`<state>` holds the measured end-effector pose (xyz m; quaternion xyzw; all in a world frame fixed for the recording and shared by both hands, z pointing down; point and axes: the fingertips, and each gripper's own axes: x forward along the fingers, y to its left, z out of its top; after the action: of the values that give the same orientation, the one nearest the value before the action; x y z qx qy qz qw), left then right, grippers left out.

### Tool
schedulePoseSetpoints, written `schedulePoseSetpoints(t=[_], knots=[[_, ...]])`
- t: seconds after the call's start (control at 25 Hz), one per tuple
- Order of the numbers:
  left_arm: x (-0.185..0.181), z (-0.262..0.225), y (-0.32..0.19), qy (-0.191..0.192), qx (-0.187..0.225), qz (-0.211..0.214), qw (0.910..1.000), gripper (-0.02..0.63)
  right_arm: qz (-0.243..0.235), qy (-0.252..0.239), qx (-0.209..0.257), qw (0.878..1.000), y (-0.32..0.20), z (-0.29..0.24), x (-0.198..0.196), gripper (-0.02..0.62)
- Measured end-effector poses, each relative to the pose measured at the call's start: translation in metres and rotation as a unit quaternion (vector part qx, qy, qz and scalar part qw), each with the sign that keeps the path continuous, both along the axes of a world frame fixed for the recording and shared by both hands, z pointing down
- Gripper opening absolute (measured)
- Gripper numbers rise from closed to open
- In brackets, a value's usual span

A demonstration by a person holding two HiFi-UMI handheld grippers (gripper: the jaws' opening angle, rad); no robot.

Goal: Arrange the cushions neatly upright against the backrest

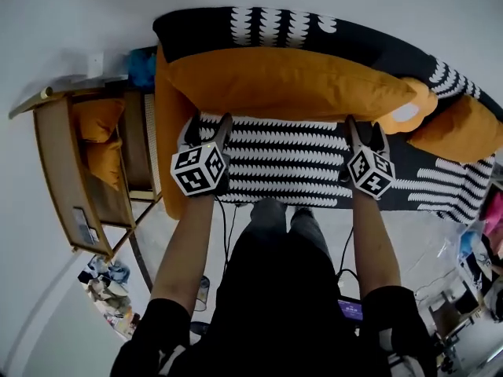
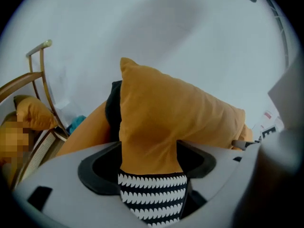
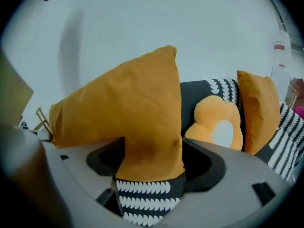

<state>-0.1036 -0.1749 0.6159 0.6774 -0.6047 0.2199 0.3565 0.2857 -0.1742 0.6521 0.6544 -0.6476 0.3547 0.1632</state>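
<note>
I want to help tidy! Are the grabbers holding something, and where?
The big orange cushion has its bottom edge between the jaws of the left gripper and right gripper, near each end; whether they squeeze it cannot be told.

- Orange cushion (image 3: 137, 113) seen upright, lower corner between the parted jaws of right gripper (image 3: 152, 152).
- Flower cushion (image 3: 213, 125) and second orange cushion (image 3: 259, 108) noted to its right, on patterned seat (image 3: 147, 194).

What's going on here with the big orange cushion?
A person holds the left gripper and right gripper at the lower edge of the long orange cushion, one near each end. The cushion stands upright against the sofa backrest. Both grippers' jaws stand apart with the cushion's edge between them, apparently not pinching. A flower cushion and another orange cushion lean further right.
</note>
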Motion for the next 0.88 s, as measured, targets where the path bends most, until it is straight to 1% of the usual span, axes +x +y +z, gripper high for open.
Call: schedulePoseSetpoints(t=[0.08,0.2,0.36,0.4,0.44,0.48,0.52,0.64,0.68,0.76,0.88], knots=[[0.001,-0.008,0.011,0.007,0.004,-0.010,0.9999,0.370,-0.010,0.000,0.009,1.000,0.005,-0.010,0.001,0.371],[0.020,-0.025,0.026,0.003,0.011,0.009,0.9999,0.370,-0.026,-0.005,0.034,0.999,0.013,-0.035,0.002,0.371],[0.070,-0.065,0.047,0.001,0.044,0.054,0.9976,0.370,-0.046,-0.024,0.065,0.997,0.032,-0.072,0.008,0.367],[0.085,-0.076,0.053,0.004,0.053,0.064,0.9965,0.361,-0.051,-0.032,0.072,0.996,0.040,-0.081,0.009,0.362],[0.100,-0.087,0.061,0.010,0.062,0.073,0.9953,0.322,-0.057,-0.042,0.079,0.994,0.049,-0.091,0.009,0.350],[0.116,-0.099,0.069,0.018,0.071,0.082,0.9939,0.299,-0.067,-0.053,0.087,0.993,0.060,-0.103,0.006,0.328],[0.132,-0.110,0.079,0.026,0.082,0.090,0.9922,0.281,-0.083,-0.061,0.097,0.990,0.072,-0.115,0.002,0.322],[0.176,-0.144,0.113,0.039,0.113,0.114,0.9863,0.209,-0.127,-0.068,0.134,0.980,0.114,-0.156,-0.001,0.279],[0.188,-0.155,0.125,0.042,0.122,0.120,0.9843,0.197,-0.137,-0.068,0.145,0.977,0.129,-0.170,0.002,0.273],[0.211,-0.178,0.149,0.045,0.143,0.131,0.9800,0.151,-0.154,-0.066,0.170,0.971,0.159,-0.197,0.013,0.265],[0.247,-0.215,0.182,0.045,0.180,0.152,0.9708,0.098,-0.167,-0.061,0.211,0.961,0.201,-0.234,0.041,0.244]])
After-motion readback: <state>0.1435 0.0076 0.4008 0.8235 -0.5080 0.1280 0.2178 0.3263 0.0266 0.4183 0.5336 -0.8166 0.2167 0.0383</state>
